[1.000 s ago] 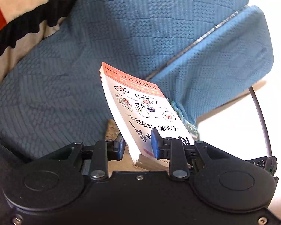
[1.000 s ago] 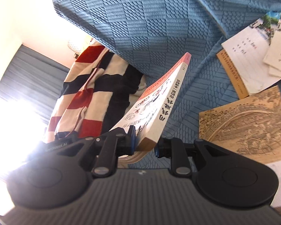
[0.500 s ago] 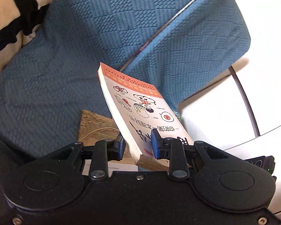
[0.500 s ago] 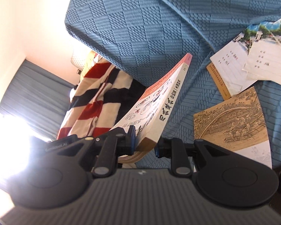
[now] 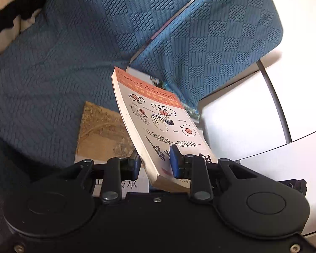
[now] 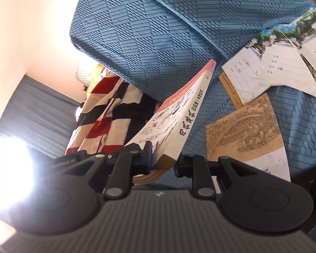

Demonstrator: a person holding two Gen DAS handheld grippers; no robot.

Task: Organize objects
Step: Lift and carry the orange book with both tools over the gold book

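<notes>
A white paperback book (image 5: 155, 126) with an orange top band and cartoon drawings is held tilted above a blue quilted sofa (image 5: 63, 52). My left gripper (image 5: 154, 164) is shut on its lower end. My right gripper (image 6: 163, 162) is shut on the same book (image 6: 179, 113), near its spine end. Under it on the sofa seat lies a tan booklet with an old engraved scene (image 6: 244, 130), also in the left wrist view (image 5: 103, 132). Loose cards and photo prints (image 6: 278, 63) lie beyond it.
A striped red, black and cream garment (image 6: 107, 113) lies at the sofa's far end. The sofa armrest (image 5: 217, 42) rises on the right of the left wrist view, with a white round table (image 5: 252, 116) beside it. A bright window (image 6: 8, 168) glares at left.
Both grippers have carried the book along the sofa toward the armrest. The tan booklet and cards now show more fully beneath it. The striped garment has slid toward the frame edge.
</notes>
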